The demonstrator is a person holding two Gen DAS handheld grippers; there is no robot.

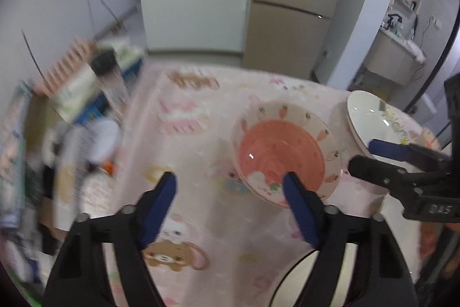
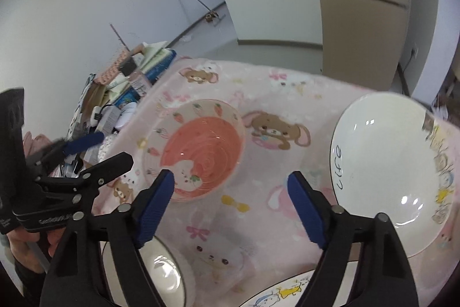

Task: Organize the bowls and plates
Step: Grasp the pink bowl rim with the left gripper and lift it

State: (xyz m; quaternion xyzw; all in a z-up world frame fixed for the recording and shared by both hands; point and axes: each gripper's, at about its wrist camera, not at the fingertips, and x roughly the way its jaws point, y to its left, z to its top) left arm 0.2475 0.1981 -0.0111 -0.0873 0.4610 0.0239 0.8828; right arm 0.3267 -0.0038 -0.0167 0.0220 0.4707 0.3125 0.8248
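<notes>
A pink carrot-patterned bowl (image 1: 283,156) (image 2: 201,151) sits on the pink cartoon tablecloth (image 1: 201,134) (image 2: 287,94). A large white plate (image 2: 391,163) (image 1: 371,120) lies to its right. My left gripper (image 1: 230,183) is open and empty, just before the pink bowl, its right finger over the near rim; it also shows in the right wrist view (image 2: 95,148). My right gripper (image 2: 230,183) is open and empty, between bowl and plate; it shows in the left wrist view (image 1: 371,154) next to the white plate. A white bowl (image 2: 164,272) and another cartoon plate (image 2: 287,292) lie at the near edge.
A blurred clutter of boxes, a bottle and cables (image 1: 86,105) (image 2: 126,94) fills the table's left side. A fridge (image 1: 290,13) and white wall stand behind the table. A doorway with a counter (image 1: 402,48) is at the right.
</notes>
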